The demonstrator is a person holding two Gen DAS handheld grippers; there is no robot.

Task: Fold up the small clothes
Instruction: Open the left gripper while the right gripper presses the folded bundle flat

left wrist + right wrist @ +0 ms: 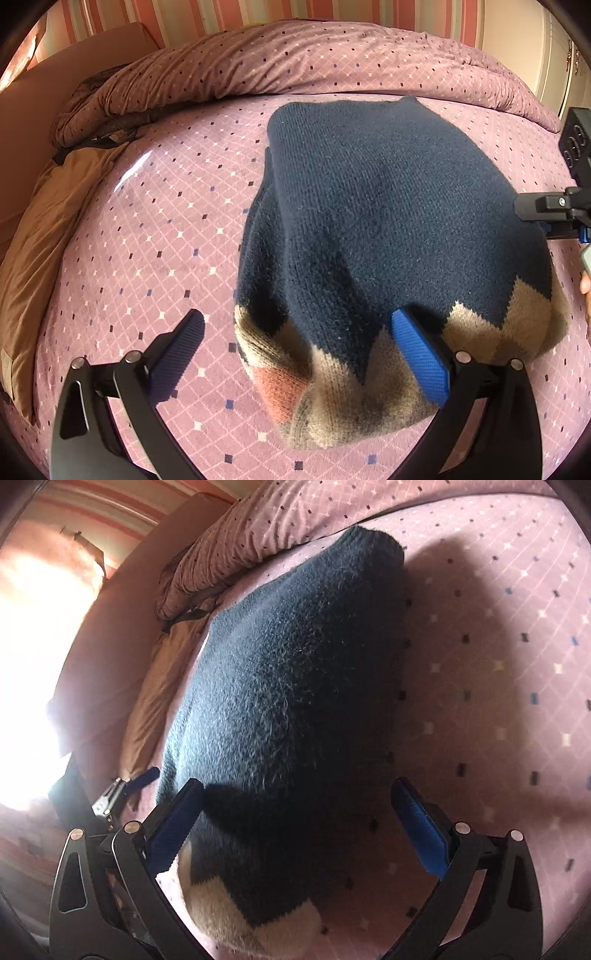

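A folded navy knit sweater with a tan and rust zigzag band along its near edge lies on the pink patterned bedspread. My left gripper is open over that near edge; its right blue pad rests on the tan band and its left finger is over bare bedspread. In the right wrist view the same sweater fills the middle. My right gripper is open low over the sweater's near right corner, with its left pad against the knit. Nothing is held.
A bunched quilt in the same pink pattern lies along the far side. A brown pillow sits at the left. The right gripper's body shows at the right edge. Bare bedspread lies right of the sweater.
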